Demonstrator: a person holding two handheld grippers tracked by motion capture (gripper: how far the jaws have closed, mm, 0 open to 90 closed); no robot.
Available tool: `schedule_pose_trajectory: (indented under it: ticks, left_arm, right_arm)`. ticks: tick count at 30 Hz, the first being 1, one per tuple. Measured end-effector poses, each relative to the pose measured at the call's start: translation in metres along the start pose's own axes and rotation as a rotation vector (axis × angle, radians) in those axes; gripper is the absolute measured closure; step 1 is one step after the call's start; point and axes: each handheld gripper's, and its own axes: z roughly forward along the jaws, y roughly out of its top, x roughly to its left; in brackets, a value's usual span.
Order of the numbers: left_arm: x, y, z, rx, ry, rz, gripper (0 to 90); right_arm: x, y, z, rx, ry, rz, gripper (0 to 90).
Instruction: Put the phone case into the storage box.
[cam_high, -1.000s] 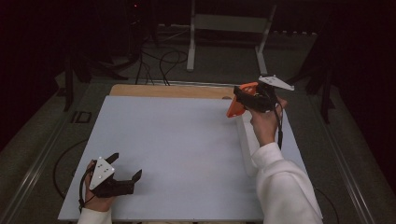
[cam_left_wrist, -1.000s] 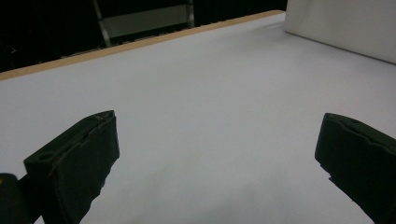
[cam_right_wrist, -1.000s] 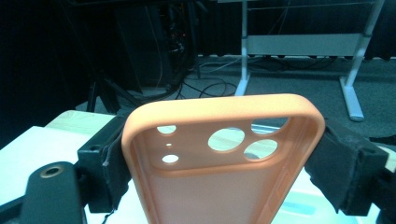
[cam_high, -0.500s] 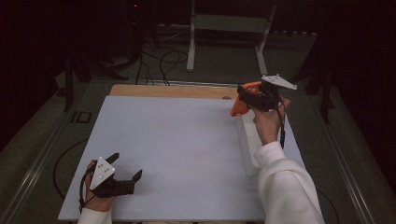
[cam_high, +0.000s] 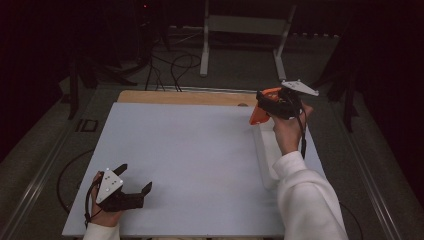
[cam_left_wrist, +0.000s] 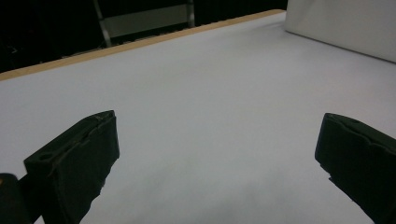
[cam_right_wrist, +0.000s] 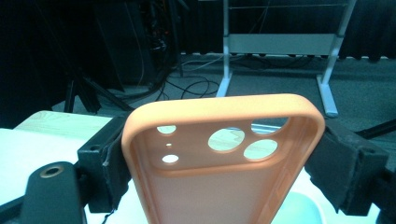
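Note:
An orange phone case (cam_high: 260, 114) hangs above the far right of the white table top (cam_high: 190, 150), and my right gripper (cam_high: 269, 103) is shut on its sides. In the right gripper view the case (cam_right_wrist: 210, 186) stands with its inner side towards the camera and its camera cut-outs at the top. Both black pads (cam_right_wrist: 105, 165) of the right gripper (cam_right_wrist: 224, 161) press on its edges. My left gripper (cam_high: 135, 177) rests low over the near left of the table. It is open, and the left gripper (cam_left_wrist: 217, 154) has only bare white surface between its jaws.
A long white box (cam_high: 265, 150) lies along the table's right side under my right forearm, and the box (cam_left_wrist: 341, 23) appears again at the top right of the left gripper view. A wooden strip (cam_high: 185, 97) edges the far side. Stands and cables sit on the dark floor beyond.

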Motion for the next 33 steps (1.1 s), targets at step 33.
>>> schedule_pose_trajectory:
  ticks: [33]
  left_arm:
    - [0.0, 0.0, -0.001, -0.004, 0.006, 0.003, 0.5]
  right_arm:
    - [-0.018, -0.002, 0.003, 0.003, -0.084, 0.037, 16.5]
